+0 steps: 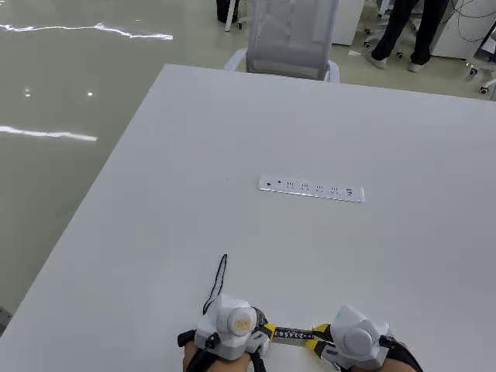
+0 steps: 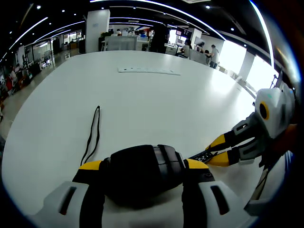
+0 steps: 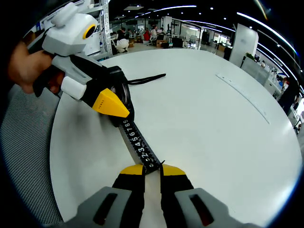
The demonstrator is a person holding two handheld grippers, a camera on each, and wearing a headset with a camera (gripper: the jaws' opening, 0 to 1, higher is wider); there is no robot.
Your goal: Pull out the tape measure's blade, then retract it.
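Note:
A black tape measure (image 2: 145,173) lies on the white table (image 1: 310,132) near the front edge. My left gripper (image 2: 145,166) is shut on its case. A short length of black blade (image 3: 137,142) with white numbers runs from the case (image 3: 121,92) to my right gripper (image 3: 152,168), which is shut on the blade's end. In the head view the left gripper (image 1: 262,332) and right gripper (image 1: 318,339) face each other, with the blade (image 1: 293,335) stretched between them. The tape measure's black wrist strap (image 1: 217,283) trails away over the table.
A white power strip (image 1: 311,188) lies flat mid-table. A grey chair (image 1: 291,35) stands at the far edge, and a person's legs (image 1: 407,31) are behind it to the right. The table's left edge drops to a shiny floor (image 1: 62,116).

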